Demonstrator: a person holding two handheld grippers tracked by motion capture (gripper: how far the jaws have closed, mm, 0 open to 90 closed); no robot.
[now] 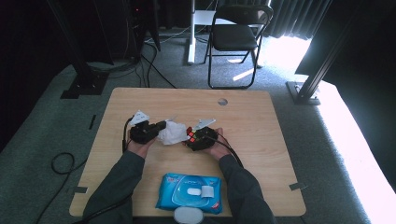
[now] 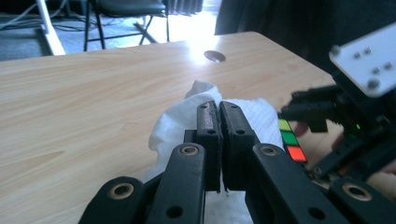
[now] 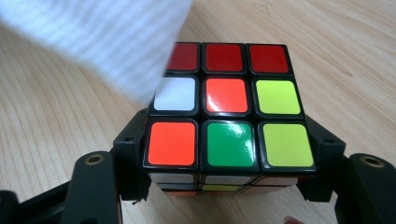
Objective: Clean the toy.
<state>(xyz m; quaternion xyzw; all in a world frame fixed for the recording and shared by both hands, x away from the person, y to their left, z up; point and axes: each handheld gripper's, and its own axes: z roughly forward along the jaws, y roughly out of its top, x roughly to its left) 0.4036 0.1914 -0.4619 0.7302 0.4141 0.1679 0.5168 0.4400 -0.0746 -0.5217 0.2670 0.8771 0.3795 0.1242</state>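
A light wooden rectangular table with rounded corners stands on grey-green carpet; a round cable hole sits near its far edge, at twelve o'clock. Beyond it, at twelve, stands a black folding metal chair. Dark curtains hang at one o'clock, with bright daylight spilling across the floor at two. Black cables trail at eleven o'clock.

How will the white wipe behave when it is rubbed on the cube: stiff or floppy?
Probably floppy: the white wipe bunches in crumpled folds around the shut left gripper. It seems light, hanging without sagging much. It may drape over the cube.
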